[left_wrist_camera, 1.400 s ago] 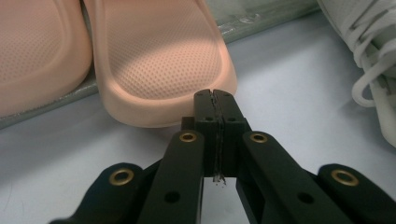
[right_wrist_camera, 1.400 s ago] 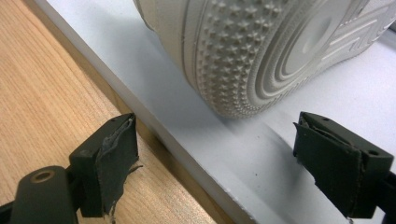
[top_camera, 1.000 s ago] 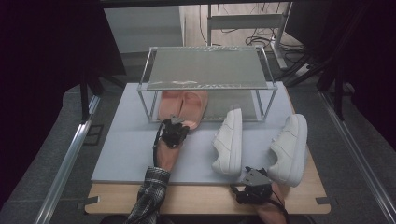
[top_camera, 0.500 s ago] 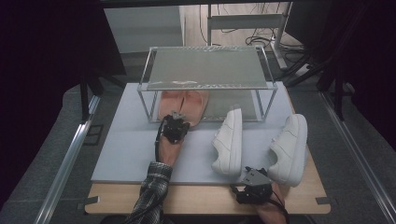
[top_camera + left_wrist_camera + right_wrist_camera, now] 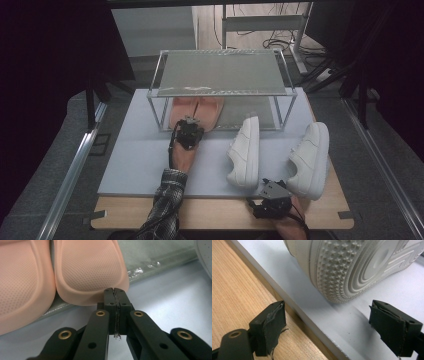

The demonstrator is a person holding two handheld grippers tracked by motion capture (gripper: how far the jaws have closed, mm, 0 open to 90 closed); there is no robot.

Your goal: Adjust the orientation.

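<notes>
Right now we are pressing our left gripper (image 5: 115, 293), clenched on nothing with its jaws flat together, against the rounded end of the right-hand pink slipper (image 5: 91, 272), which is lying beside its twin (image 5: 181, 111) on the lower level of the wire shoe rack (image 5: 220, 90). We are holding our right gripper (image 5: 327, 315) released, jaws wide apart, just in front of the sole of a white sneaker (image 5: 352, 265) lying on its side near the edge of the grey mat (image 5: 135, 160).

We are judging the main risk to be the nudge itself: with the jaws closed, the tip is only bearing on soft, curved rubber, so it could slide off to one side, twist the slipper out of line with its twin, or catch on the front rail of the rack. At the right, closing on the thick sole might tip the sneaker or push it off the mat's edge onto the wooden table (image 5: 220, 212).

We are working on a pale grey mat over a wooden tabletop. Around it, dark curtains are hanging, metal rails are flanking the table, and cables are trailing on the floor behind the rack.
</notes>
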